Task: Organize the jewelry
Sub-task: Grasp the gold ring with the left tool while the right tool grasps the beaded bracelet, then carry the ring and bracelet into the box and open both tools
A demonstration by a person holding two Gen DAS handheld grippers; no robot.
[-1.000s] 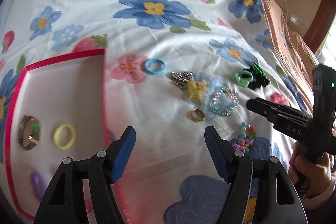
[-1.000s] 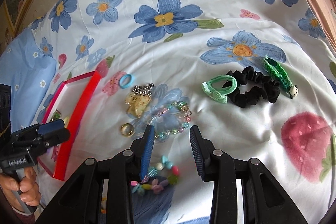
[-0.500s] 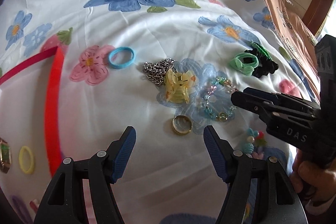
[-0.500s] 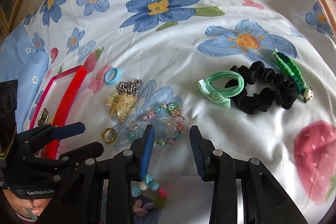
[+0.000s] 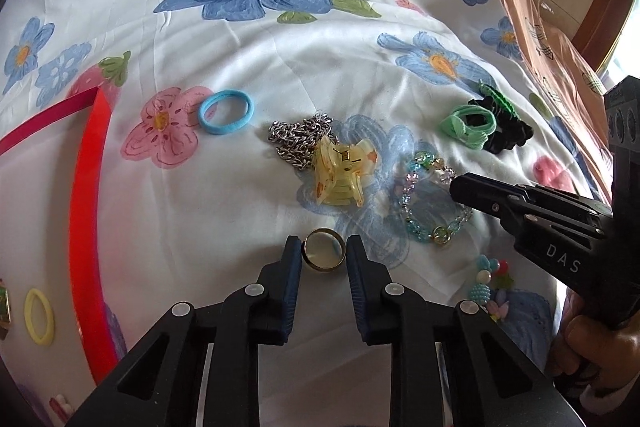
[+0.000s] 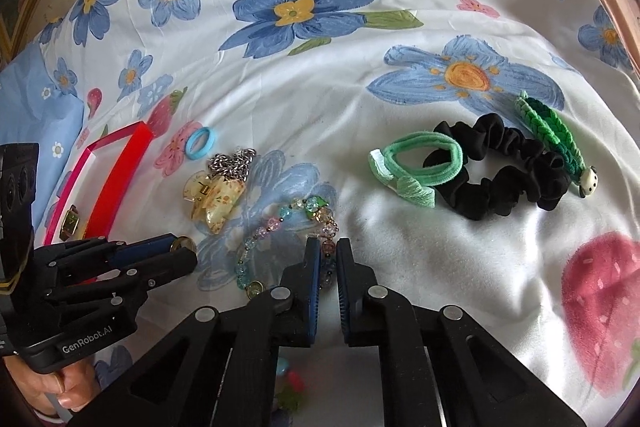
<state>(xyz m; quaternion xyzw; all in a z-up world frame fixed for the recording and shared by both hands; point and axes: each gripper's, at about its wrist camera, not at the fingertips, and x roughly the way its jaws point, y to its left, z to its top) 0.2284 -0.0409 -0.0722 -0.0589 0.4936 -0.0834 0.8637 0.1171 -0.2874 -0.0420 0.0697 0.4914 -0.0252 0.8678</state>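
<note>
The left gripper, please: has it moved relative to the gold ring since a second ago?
Yes. The left gripper has come away from the red tray to the gold ring, and its jaws have just been closing, the ring now between them.

Floral bedsheet (image 5: 248, 211) carries red tray (image 5: 86, 211), ring (image 5: 323, 250), bracelet (image 6: 280, 239).

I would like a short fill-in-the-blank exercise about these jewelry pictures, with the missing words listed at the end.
1. The left gripper has its fingers around a gold ____.
2. The right gripper is pinching the bead ____.
3. The yellow hair clip lies partly on a silver ____.
4. The green hair tie touches a scrunchie whose colour is ____.

Missing words: ring; bracelet; chain; black
</note>
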